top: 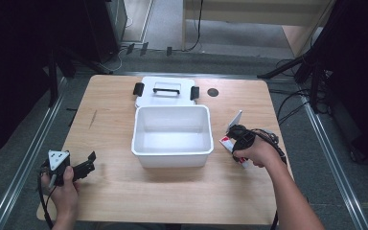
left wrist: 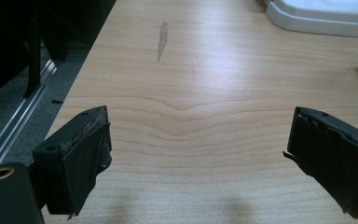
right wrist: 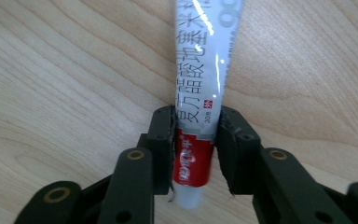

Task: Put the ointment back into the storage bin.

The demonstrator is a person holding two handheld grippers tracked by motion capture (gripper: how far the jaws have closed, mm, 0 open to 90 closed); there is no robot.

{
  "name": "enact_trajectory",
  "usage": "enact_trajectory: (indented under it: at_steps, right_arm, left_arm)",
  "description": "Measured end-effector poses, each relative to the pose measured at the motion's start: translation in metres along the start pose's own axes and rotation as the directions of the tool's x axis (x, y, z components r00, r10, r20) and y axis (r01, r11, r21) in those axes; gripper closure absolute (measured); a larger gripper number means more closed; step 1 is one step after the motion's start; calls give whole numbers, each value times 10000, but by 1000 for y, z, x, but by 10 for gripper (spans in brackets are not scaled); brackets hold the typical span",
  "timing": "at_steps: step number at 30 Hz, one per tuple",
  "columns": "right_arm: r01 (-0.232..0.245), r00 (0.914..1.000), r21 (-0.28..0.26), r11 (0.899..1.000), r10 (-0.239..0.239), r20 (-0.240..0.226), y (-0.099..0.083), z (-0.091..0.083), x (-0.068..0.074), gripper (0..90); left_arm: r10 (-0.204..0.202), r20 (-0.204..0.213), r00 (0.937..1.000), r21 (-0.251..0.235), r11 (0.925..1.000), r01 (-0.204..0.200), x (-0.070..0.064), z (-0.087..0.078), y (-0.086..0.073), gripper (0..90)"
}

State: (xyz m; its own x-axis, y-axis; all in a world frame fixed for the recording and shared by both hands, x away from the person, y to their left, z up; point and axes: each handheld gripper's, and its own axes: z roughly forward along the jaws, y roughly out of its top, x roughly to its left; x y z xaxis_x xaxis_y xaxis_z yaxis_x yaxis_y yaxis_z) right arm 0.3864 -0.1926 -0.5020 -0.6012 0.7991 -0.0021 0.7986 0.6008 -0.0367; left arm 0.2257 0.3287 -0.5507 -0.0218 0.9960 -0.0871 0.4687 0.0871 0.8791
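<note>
Clamped between the two black jaws of the right gripper [right wrist: 196, 135]: a white-and-red tube [right wrist: 200, 93], pinched from both sides near its red lower band, white cap end poking out just below the fingers [right wrist: 161, 140]. Printed along the tube, Chinese characters in dark type, a small red mark and "30" just above the red band, white lettering on the red part too small to read; larger grey digits at the far end, cut off by the frame. Beyond the fingertips, bare wooden table [right wrist: 65, 70]. From above, tube [top: 235, 120] slanting up out of the right gripper [top: 236, 136], flat end tilted toward the white bin [top: 172, 152] — bin just beside it, open and nothing seen inside. Behind the bin, touching or nearly so, a white lid [top: 167, 98] with black handle and clips. Left gripper [left wrist: 198, 140] well apart from all this, jaws spread wide with only wood grain and a grey smear [left wrist: 162, 39] between and ahead — near the table's front-left corner [top: 87, 165].
</note>
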Motion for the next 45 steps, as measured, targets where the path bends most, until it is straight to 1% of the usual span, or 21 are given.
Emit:
enact_trajectory:
  at_steps: [3,5,10,14,16,24,27,30,31,35,36,40,42,45]
  right_arm:
    - [154,9999,17,9999,-154,56,0,1,0,709]
    - [-26,10000,-28,10000,26,17,0,1,0,710]
    - [-9,10000,-17,10000,9,-18,0,2,-1,713]
    - [248,9996,-61,9997,-247,117,-1,2,1,717]
    - [303,9995,-75,9995,-303,91,-1,2,0,718]
    - [-125,9999,-243,9996,124,-26,-5,-3,-8,719]
    - [-241,9997,-323,9992,241,-27,-6,-9,-10,719]
    - [-437,9990,-490,9978,433,-108,-6,-17,-13,719]
    - [-573,9982,-521,9970,564,-183,-5,-21,-14,719]
    - [-550,9984,-756,9956,538,-168,-4,-34,-16,719]
    - [-632,9978,-788,9949,615,-235,-3,-37,-16,719]
    - [-680,9976,-985,9928,662,-216,-2,-50,-18,719]
    - [-782,9967,-1040,9915,755,-300,-1,-58,-19,719]
    - [-772,9967,-1187,9899,737,-339,1,-67,-19,719]
  left_arm:
    - [4,3,10000,0,10000,-4,0,0,0,64]
    - [-11,34,10000,14,10000,11,0,0,0,64]
    - [-50,40,10000,6,10000,50,1,0,0,64]
    - [-68,47,10000,15,10000,68,1,0,0,64]
    - [-74,51,10000,13,10000,74,1,0,0,65]
    - [-70,77,9999,36,10000,69,1,0,0,65]
    - [-65,78,9999,34,10000,64,1,0,0,65]
    - [-59,82,9999,14,10000,58,1,0,0,68]
    - [-45,108,9999,-3,10000,45,1,0,0,69]
    - [37,159,9999,4,10000,-37,0,0,0,69]
    - [54,169,9998,3,10000,-54,0,0,0,69]
    - [-3,198,9998,-7,10000,4,1,0,0,69]
    - [-15,192,9998,-11,10000,15,1,0,0,69]
    - [-14,188,9998,-10,10000,14,1,0,0,69]
